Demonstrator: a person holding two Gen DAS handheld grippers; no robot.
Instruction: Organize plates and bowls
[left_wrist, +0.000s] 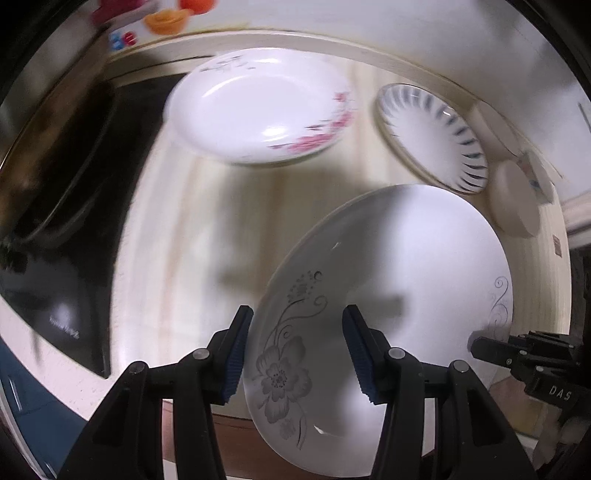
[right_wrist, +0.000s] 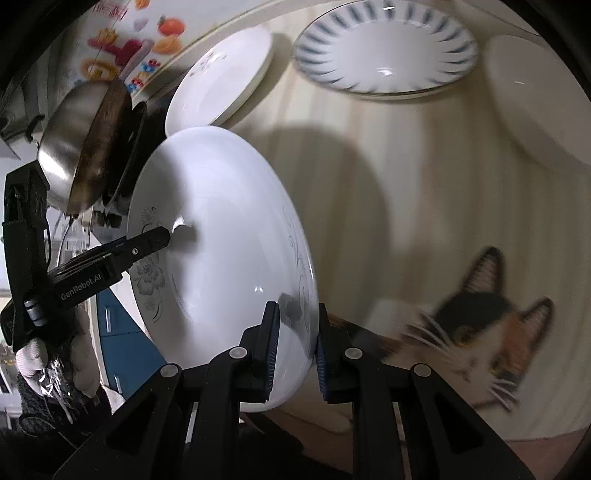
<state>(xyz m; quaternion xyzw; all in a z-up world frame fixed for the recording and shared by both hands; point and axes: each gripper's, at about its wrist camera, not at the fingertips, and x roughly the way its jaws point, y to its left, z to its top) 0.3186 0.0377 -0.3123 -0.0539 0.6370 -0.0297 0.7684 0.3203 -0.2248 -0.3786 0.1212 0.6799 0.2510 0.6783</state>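
In the left wrist view, the held plate (left_wrist: 388, 295) fills the lower right of the frame, above the counter (left_wrist: 177, 236). The left gripper (left_wrist: 297, 354) straddles its near rim; the right gripper (left_wrist: 491, 349) meets its right edge. A second plate (left_wrist: 258, 107) lies at upper centre, a third plate (left_wrist: 432, 136) to its right, and a pan (left_wrist: 55, 158) at left.

Motion blur smears the pink-flowered plate (left_wrist: 258, 107) and the striped plate (left_wrist: 432, 136) near the counter's (left_wrist: 166, 221) far edge in the left wrist view. A cat (right_wrist: 476, 332) at the counter's near edge is also blurred. The pale dish (right_wrist: 532, 107) is cut by the picture's right edge. The grey-flowered plate's (left_wrist: 388, 277) underside is hidden.
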